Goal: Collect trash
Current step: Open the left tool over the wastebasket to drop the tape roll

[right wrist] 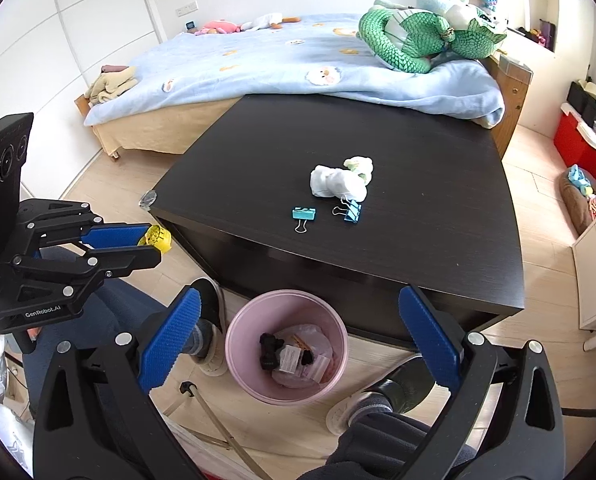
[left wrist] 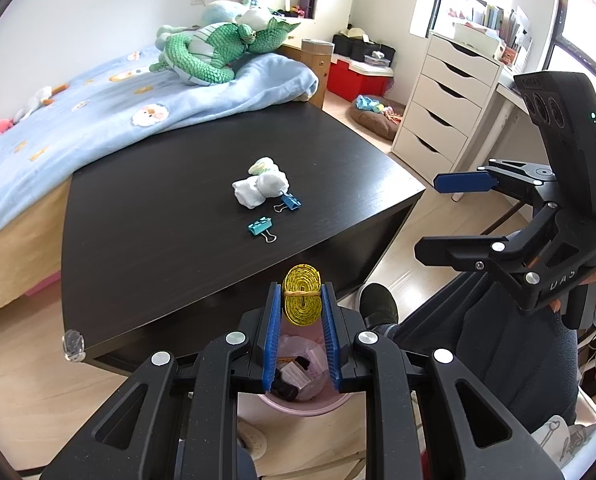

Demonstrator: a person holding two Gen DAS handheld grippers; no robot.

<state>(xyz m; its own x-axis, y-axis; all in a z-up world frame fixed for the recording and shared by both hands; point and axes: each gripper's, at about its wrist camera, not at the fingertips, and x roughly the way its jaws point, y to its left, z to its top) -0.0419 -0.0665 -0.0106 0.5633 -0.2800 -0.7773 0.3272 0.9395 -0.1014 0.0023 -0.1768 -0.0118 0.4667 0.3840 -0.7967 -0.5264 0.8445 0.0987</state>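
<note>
My left gripper (left wrist: 302, 300) is clamped on a coiled yellow measuring tape bound with a rubber band (left wrist: 302, 300), the blue ribbed pads (left wrist: 272, 320) pressing its two sides. Seen from the right wrist, the coil (right wrist: 157, 237) projects past the fingertips, left of the near left corner of the dark brown wooden table (right wrist: 418, 208). Directly below the held coil in the left view stands the round pink plastic wastebasket (left wrist: 298, 408), on the pale wood floor against the table's near edge; it already contains crumpled plastic, paper scraps and small black items. My right gripper (right wrist: 298, 324) has its jaws wide apart and holds nothing, hovering above the wastebasket (right wrist: 234, 344). On the tabletop, well beyond both grippers, lie a wad of crumpled white tissue (right wrist: 340, 182), a dark blue binder clip (right wrist: 352, 212) touching its near side, and a light teal binder clip (right wrist: 303, 216) just left of that. A bed with a light blue blanket (right wrist: 278, 68) borders the far side.
</note>
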